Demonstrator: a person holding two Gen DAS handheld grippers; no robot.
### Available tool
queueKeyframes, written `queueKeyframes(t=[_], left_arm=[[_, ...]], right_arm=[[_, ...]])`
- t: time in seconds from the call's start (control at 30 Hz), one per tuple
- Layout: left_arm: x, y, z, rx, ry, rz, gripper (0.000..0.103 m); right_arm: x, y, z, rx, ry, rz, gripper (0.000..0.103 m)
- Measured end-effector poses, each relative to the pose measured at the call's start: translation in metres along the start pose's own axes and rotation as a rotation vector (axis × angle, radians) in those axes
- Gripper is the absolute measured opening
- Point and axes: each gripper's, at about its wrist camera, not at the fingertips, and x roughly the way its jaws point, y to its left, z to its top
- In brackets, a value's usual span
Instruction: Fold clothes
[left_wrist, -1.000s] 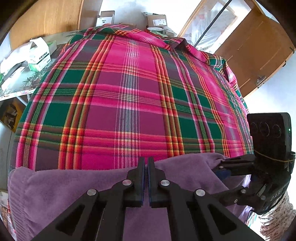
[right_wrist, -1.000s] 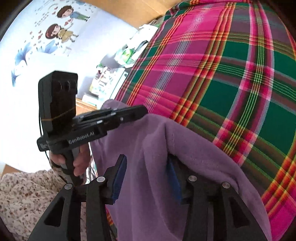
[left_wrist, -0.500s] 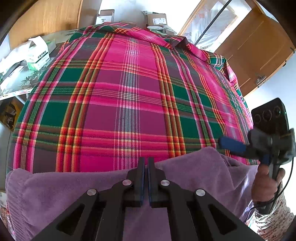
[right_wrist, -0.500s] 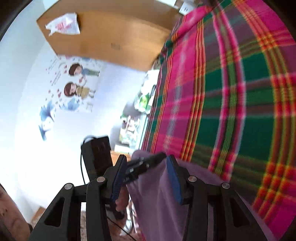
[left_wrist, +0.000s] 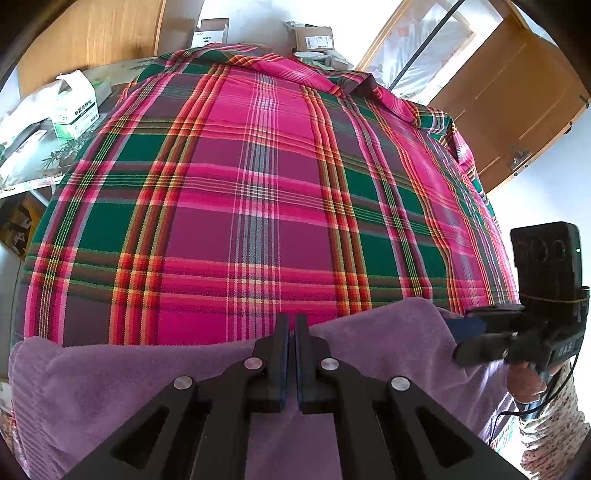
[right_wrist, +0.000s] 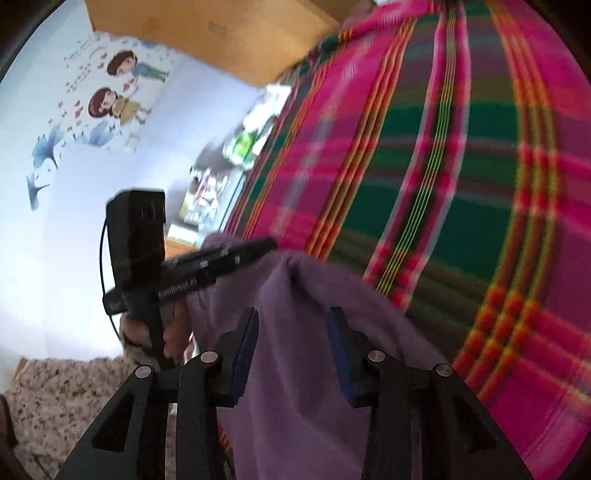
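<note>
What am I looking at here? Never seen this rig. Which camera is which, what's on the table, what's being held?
There is no robot: a person holds a handheld two-finger black gripper in each hand, each with a fisheye camera looking along its fingers.

The left wrist view shows the left gripper with its jaws shut on the edge of a purple fleecy garment. The other gripper shows at the right edge of that view.

The right wrist view is blurred. It shows the right gripper with its blue-padded jaws apart and purple cloth between them, not clamped. The left gripper also appears here, from the side.

The garment lies on a pink, green and orange plaid cloth covering the surface. A white and green cardboard box sits beyond it.
</note>
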Motion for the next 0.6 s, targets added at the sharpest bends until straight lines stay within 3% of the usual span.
queueKeyframes(t=[0.33, 0.6], left_arm=[[0.003, -0.002, 0.0, 0.007, 0.001, 0.0, 0.002], [0.005, -0.001, 0.001, 0.004, 0.005, -0.007, 0.002]], right_arm=[[0.03, 0.019, 0.006, -0.139, 0.105, -0.077, 0.046], [0.05, 0.02, 0.02, -0.14, 0.123, 0.03, 0.047]])
